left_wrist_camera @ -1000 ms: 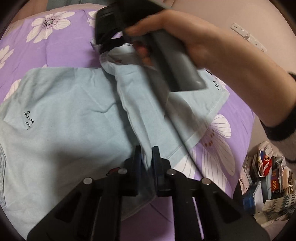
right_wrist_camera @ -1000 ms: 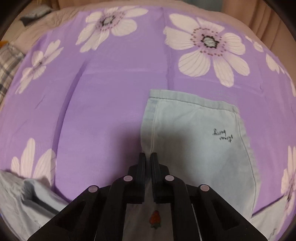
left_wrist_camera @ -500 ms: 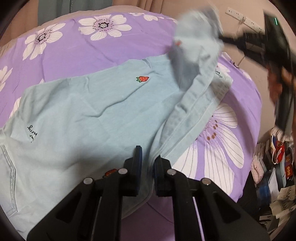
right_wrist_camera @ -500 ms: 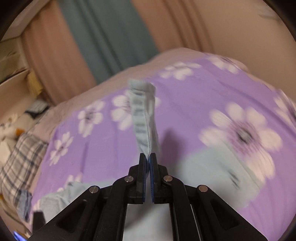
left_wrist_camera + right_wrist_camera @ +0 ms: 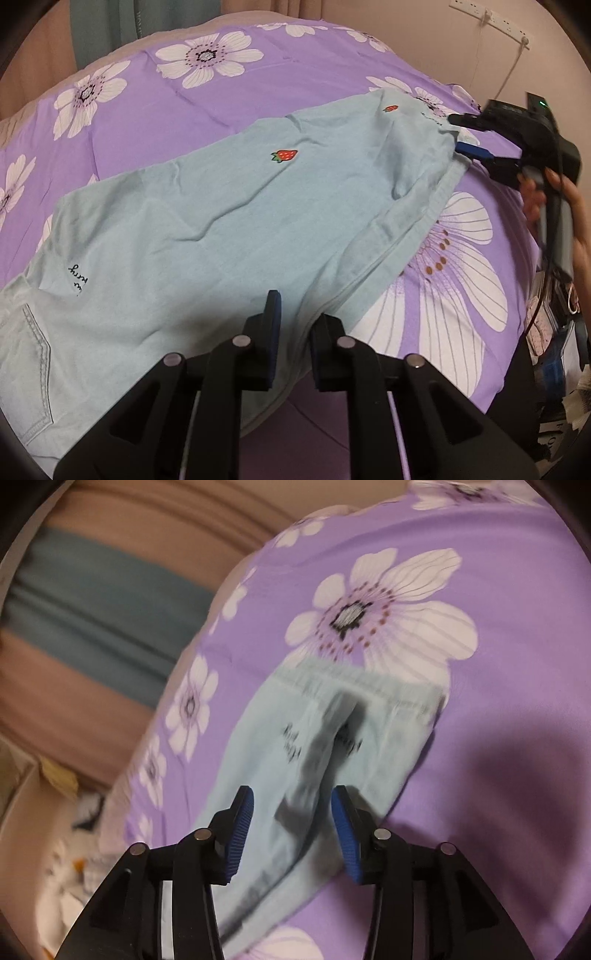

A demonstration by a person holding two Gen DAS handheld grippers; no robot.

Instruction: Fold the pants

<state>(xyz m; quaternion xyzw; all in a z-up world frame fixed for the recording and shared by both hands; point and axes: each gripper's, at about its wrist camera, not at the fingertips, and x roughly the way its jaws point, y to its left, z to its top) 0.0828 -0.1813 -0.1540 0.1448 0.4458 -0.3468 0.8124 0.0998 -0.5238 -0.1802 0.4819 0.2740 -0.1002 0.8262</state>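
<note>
Light blue pants (image 5: 207,229) with small strawberry patches lie folded lengthwise on the purple flowered bedspread (image 5: 155,107). My left gripper (image 5: 293,314) is open just above the pants' near edge, with cloth lying between and below its fingers. My right gripper (image 5: 456,133) shows at the far right in the left wrist view, open at the hem end of the legs. In the right wrist view my right gripper (image 5: 291,808) is open over the pants (image 5: 332,746), whose cloth lies loose between the blue pads (image 5: 242,823).
The bed edge drops off at the right, with cluttered items (image 5: 554,369) on the floor beside it. A power strip (image 5: 487,18) hangs on the wall. Curtains (image 5: 92,602) stand behind the bed.
My right gripper carried the leg end across to the right, laid it down and opened. My left gripper opened and let go of the cloth.
</note>
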